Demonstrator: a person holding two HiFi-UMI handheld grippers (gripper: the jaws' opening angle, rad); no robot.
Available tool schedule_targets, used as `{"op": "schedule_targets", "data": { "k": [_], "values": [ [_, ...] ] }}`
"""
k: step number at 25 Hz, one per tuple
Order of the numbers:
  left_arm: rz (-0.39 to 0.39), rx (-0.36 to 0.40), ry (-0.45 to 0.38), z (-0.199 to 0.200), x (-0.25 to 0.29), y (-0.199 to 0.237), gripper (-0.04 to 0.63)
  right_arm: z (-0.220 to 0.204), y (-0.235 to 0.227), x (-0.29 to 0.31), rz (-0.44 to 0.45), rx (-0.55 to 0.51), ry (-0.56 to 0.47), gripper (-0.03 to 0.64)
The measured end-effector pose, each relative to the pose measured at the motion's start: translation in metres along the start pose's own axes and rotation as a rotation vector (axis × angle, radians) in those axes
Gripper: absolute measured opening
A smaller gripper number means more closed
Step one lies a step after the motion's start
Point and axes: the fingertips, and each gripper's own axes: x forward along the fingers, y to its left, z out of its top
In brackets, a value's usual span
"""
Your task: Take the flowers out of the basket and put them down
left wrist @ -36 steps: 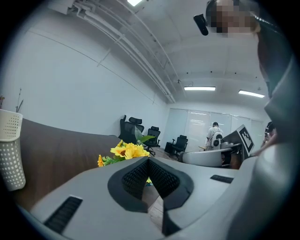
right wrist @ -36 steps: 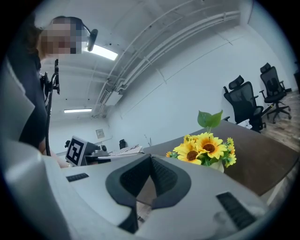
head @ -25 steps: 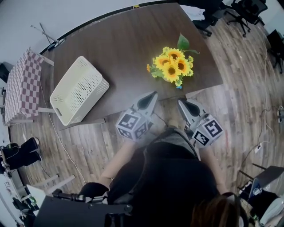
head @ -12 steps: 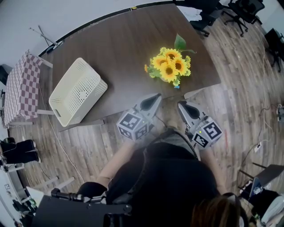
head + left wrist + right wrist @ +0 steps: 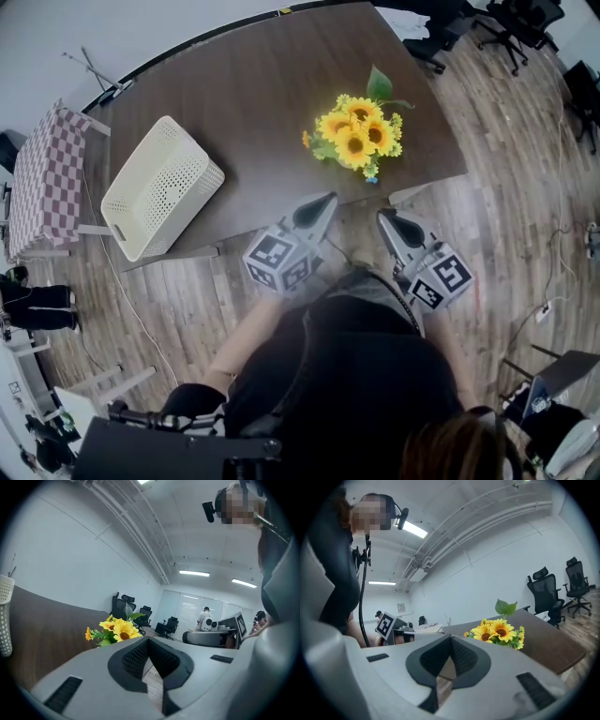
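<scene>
The sunflower bunch (image 5: 358, 139) is seen lying on the dark worktop (image 5: 253, 94), well apart from the cream basket (image 5: 161, 187). Both the left tongs (image 5: 326, 199) and right tongs (image 5: 382, 217) are closed right up, nothing gripped.

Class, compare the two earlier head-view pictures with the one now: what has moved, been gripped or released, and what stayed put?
Nothing visibly changed. The left gripper and right gripper stay shut and empty by the near edge of the table. The flowers rest on it as before, apart from the basket.
</scene>
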Motion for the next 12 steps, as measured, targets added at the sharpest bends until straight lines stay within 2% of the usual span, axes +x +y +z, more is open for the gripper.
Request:
{"op": "schedule_targets", "data": {
  "k": [12],
  "values": [
    [0.062,0.006,-0.007,0.004,0.013,0.005,0.0,-0.003,-0.013,-0.002,0.105,-0.022,-0.011,0.002]
  ]
}}
